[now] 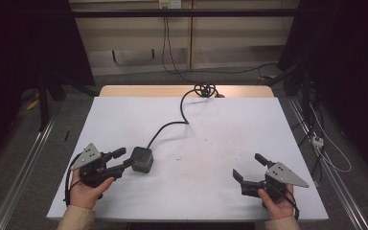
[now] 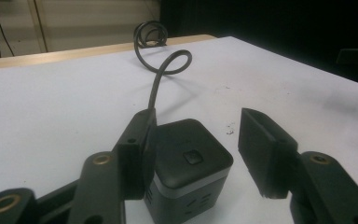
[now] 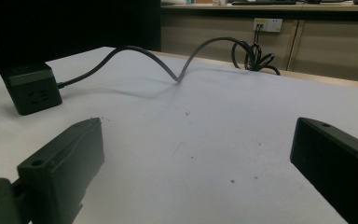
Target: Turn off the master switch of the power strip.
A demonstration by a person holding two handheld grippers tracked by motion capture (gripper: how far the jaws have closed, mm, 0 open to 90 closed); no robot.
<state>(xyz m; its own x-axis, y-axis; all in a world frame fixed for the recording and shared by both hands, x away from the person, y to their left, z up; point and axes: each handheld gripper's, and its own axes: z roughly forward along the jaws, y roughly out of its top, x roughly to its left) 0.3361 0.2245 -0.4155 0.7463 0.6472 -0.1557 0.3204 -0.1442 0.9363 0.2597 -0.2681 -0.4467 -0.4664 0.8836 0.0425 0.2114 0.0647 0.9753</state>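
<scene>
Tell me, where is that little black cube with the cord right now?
The black socket cube sits on the white table toward its near left side in the high view, between the jaws of the left gripper, its cord trailing toward the far edge.

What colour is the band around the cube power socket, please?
Light grey band on the black cube power socket, clearest in the left gripper view.

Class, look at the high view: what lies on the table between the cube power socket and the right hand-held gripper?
Nothing: between the cube power socket and the right hand-held gripper the white table is bare apart from faint specks, seen in the high view.
</scene>
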